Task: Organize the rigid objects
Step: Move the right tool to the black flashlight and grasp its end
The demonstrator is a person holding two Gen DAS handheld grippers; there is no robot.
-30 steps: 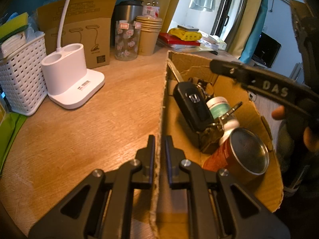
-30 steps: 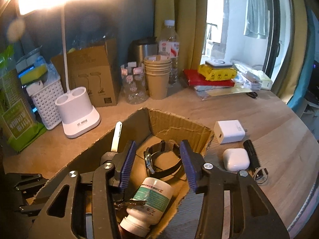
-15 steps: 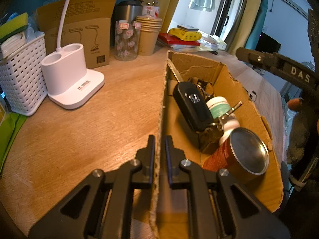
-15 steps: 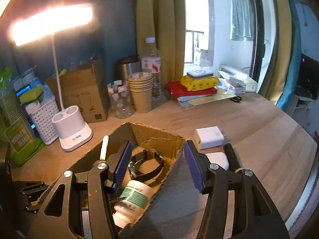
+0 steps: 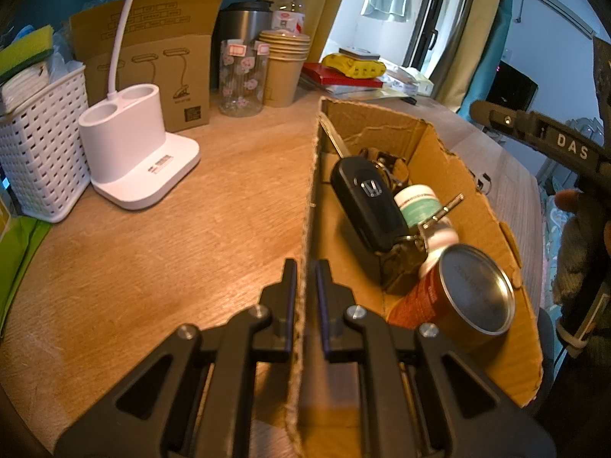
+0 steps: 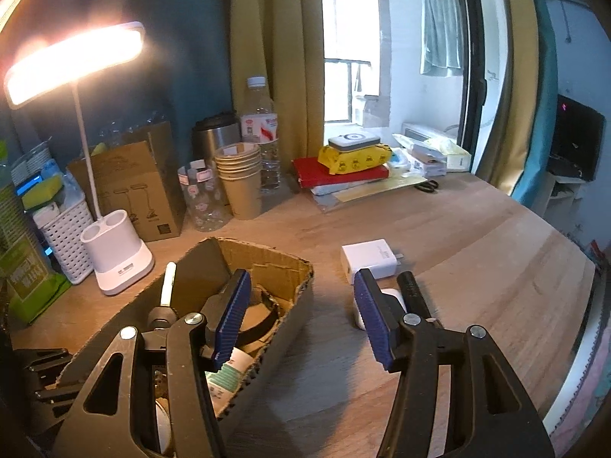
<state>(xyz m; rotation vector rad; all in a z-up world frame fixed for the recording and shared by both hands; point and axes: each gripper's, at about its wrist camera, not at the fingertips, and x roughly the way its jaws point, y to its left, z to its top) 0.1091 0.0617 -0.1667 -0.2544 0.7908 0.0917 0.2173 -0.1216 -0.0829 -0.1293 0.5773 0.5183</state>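
Observation:
My left gripper (image 5: 305,290) is shut on the near left wall of the cardboard box (image 5: 311,191). In the box lie a black car key (image 5: 366,202), a white pill bottle (image 5: 418,206), a red can (image 5: 458,301) and a watch (image 6: 263,313). My right gripper (image 6: 301,316) is open and empty, above the box's right wall (image 6: 290,297). On the table right of the box lie a white charger (image 6: 372,259), a white earbud case (image 6: 393,297) and a black flashlight (image 6: 412,294); the last two sit partly behind my right finger.
A lit white desk lamp (image 6: 114,259) and white basket (image 5: 38,145) stand left of the box. A cardboard carton (image 5: 152,61), patterned glass (image 5: 240,76), paper cups (image 5: 284,65), bottle and steel mug line the back. Books and packets (image 6: 343,171) lie back right.
My right gripper has risen and moved right, from over the box's inside to over its right wall. My left gripper has stayed shut on the box wall.

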